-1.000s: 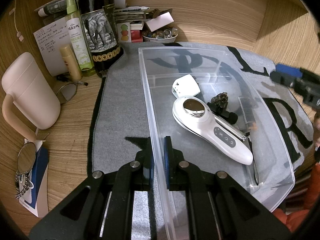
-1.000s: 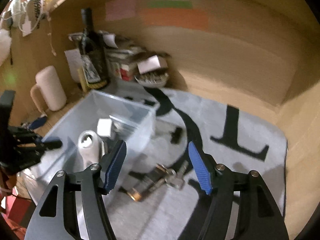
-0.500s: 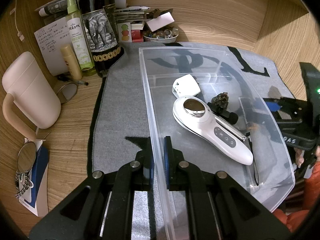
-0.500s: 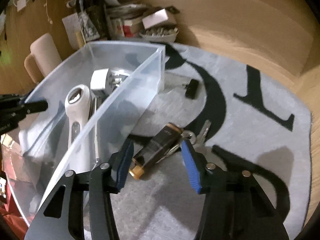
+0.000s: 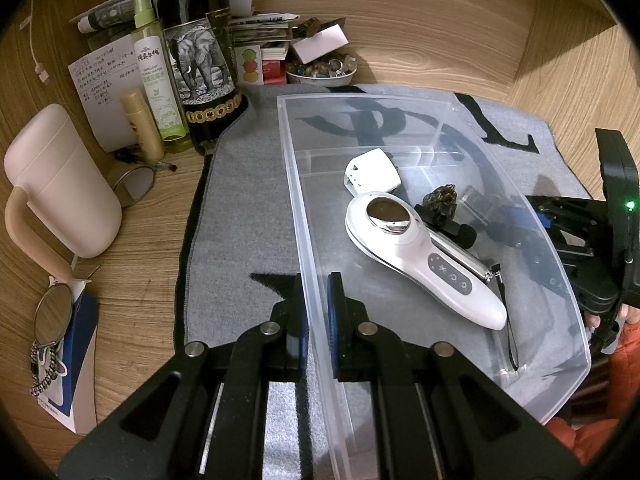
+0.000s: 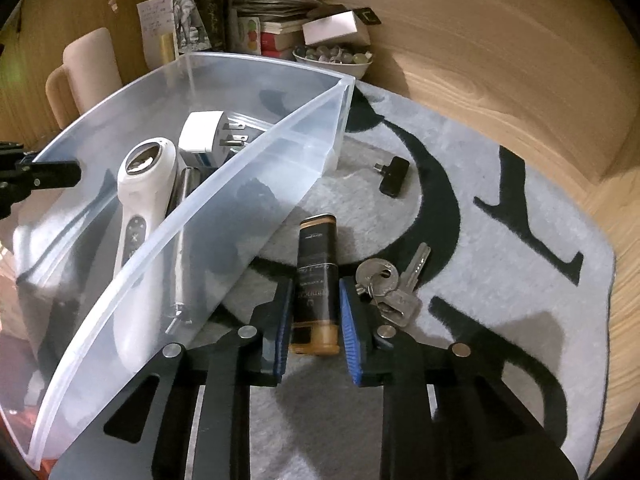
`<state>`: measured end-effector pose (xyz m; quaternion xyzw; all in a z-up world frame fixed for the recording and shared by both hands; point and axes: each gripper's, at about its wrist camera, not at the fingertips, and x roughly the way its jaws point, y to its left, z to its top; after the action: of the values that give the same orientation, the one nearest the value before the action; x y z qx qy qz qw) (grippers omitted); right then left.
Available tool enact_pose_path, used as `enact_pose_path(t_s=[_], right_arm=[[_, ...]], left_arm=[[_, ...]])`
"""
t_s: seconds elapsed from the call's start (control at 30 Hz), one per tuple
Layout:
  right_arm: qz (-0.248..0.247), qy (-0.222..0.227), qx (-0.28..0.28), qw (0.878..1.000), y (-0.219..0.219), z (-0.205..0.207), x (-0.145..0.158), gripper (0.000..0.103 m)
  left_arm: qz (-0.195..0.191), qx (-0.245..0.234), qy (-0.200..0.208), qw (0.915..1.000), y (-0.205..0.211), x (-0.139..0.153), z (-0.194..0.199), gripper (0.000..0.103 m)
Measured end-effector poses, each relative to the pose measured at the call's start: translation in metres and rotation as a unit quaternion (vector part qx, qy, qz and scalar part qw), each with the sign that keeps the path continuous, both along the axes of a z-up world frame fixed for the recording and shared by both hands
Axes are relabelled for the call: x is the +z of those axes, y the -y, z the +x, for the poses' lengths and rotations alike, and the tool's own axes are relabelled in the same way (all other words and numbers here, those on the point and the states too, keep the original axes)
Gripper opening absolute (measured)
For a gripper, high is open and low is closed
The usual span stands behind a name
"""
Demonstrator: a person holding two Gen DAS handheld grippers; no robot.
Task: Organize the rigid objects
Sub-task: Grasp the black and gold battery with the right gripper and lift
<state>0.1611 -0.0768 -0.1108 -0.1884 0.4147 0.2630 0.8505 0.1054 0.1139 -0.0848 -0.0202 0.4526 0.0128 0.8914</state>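
Observation:
A clear plastic bin [image 5: 289, 152] stands on the grey mat [image 5: 240, 208]. My left gripper [image 5: 316, 282] is shut on its near wall. Inside lie a white handheld device [image 5: 420, 256], a white plug adapter [image 5: 372, 174] and a small dark figure [image 5: 440, 200]. In the right wrist view my right gripper [image 6: 315, 292] is closing around a black and gold tube [image 6: 318, 264] that lies on the mat beside the bin [image 6: 256, 152]; the pads touch its sides. A bunch of keys [image 6: 386, 284] lies just right of it, and a small black adapter [image 6: 394, 176] farther back.
Behind the bin stand a dark wine bottle [image 5: 200, 60], a green spray bottle [image 5: 156, 76], stacked papers and a bowl of beads [image 5: 320, 74]. A pink mug [image 5: 60, 184] and a round mirror [image 5: 52, 312] are at the left. Wooden walls close in at the back and right.
My right gripper has come down to the mat and its jaws have narrowed onto the black and gold tube. The left gripper and the bin have stayed put.

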Motion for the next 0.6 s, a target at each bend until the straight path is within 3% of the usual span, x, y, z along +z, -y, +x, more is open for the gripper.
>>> enact_pose_path(t_s=[0.27,0.37,0.4,0.6], right_arm=[[0.02,0.005,-0.02,1.0,0.015,-0.001,0.013,0.02],[0.025,0.018,-0.024,0.999,0.018,-0.005,0.023,0.017],[0.027,0.022,-0.024,0.999,0.019,-0.006,0.026,0.01],[0.039,0.041,-0.024,0.998,0.021,-0.01,0.045,0.01]], left_arm=[[-0.001,0.001,0.0,1.0,-0.001,0.0,-0.001,0.007],[0.0,0.001,0.0,1.0,0.0,0.0,0.0,0.007],[-0.001,0.001,0.0,1.0,-0.001,0.0,-0.001,0.007],[-0.001,0.001,0.001,1.0,-0.001,0.0,-0.001,0.007]])
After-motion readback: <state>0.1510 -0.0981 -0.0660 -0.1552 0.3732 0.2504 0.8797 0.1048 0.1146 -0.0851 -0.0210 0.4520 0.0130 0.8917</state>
